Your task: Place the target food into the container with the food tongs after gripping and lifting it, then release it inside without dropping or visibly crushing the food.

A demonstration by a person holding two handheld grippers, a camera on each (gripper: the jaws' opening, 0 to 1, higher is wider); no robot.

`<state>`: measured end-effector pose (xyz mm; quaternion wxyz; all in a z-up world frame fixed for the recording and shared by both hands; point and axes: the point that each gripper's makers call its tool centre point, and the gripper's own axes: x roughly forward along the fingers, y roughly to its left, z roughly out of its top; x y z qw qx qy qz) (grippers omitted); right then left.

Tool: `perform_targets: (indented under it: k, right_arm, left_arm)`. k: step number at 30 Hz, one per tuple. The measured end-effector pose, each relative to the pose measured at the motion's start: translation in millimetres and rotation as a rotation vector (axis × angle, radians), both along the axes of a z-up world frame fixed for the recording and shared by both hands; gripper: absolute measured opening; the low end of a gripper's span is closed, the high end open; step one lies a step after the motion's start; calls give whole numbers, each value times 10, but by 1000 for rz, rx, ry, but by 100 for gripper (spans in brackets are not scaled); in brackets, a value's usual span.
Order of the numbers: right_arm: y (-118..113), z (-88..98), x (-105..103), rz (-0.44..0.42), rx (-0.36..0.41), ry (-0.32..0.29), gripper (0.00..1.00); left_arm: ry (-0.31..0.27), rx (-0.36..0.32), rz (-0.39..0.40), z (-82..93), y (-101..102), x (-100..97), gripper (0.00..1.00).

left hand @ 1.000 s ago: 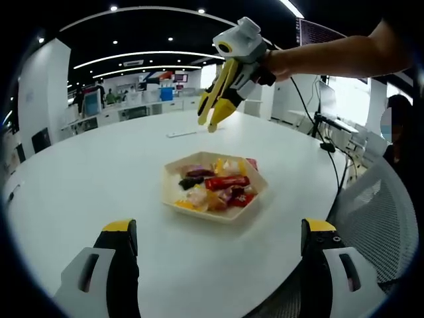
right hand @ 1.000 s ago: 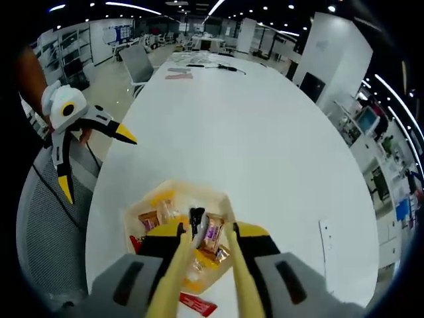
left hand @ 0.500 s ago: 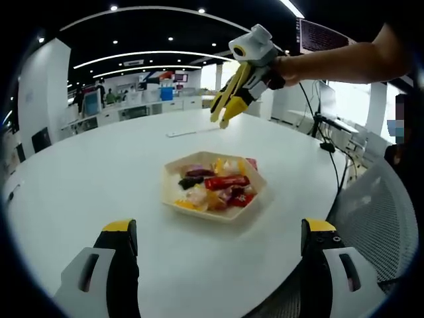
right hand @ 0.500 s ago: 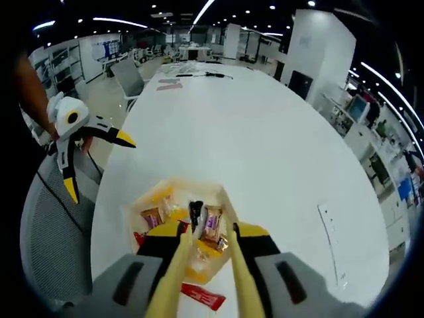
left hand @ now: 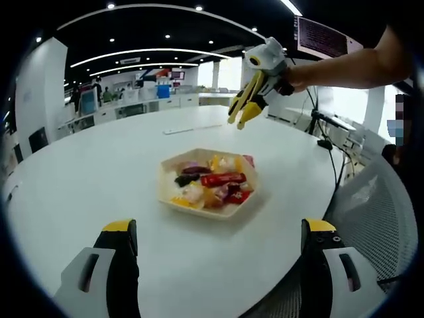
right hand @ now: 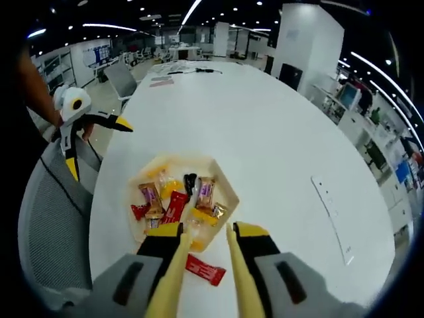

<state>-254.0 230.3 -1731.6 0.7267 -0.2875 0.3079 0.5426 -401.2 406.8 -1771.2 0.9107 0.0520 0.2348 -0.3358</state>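
Table (left hand: 86, 179) surface, white and rounded, is seen in both views, with a mesh chair (right hand: 46, 225) standing just beside its edge. A shallow tan tray (right hand: 225, 189) with angled sides is set on the table near that edge, and it is also seen in the left gripper view (left hand: 169, 205). Wrapped sweets (right hand: 175, 202) are heaped in the tray: red, orange, purple and one dark piece among them. One red wrapped bar (right hand: 204, 269) lies on the table just outside the tray, on the side nearer the right gripper.

The right gripper (right hand: 202, 232) is held above the table with a pair of yellow tongs (right hand: 169, 285) fixed along its jaws; the tong tips are spread apart over the near edge of the tray and nothing is held between them. In the left gripper view it (left hand: 246, 114) is raised beyond the tray, carried by a person's hand.

The left gripper (left hand: 215, 228) has its jaws spread wide, low over the table on the near side of the tray, with nothing between them. In the right gripper view it (right hand: 83, 129) is seen at the left, over the chair
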Motion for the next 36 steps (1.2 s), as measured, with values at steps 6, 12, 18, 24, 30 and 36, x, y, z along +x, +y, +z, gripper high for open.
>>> perform_targets:
  k: [6, 12, 18, 24, 30, 36]
  right_arm:
    - [-171, -104, -11, -13, -8, 9, 29]
    - [-250, -204, -65, 29, -27, -6, 29]
    - [-300, -293, -57, 44, -32, 3, 29]
    - [-337, -452, -75, 69, -60, 18, 29]
    - [-284, -615, -133, 77, -61, 54, 28]
    - [-263, -717, -115, 43, -35, 77, 28]
  left_arm:
    - [3, -3, 3, -4, 2, 0, 100]
    - [8, -4, 4, -2, 2, -6, 100]
    - [7, -6, 11, 3, 15, 4, 100]
    - [9, -6, 9, -1, 11, 0, 100]
    - [13, -12, -6, -4, -15, -13, 100]
    - [23, -9, -13, -20, -26, -27, 100]
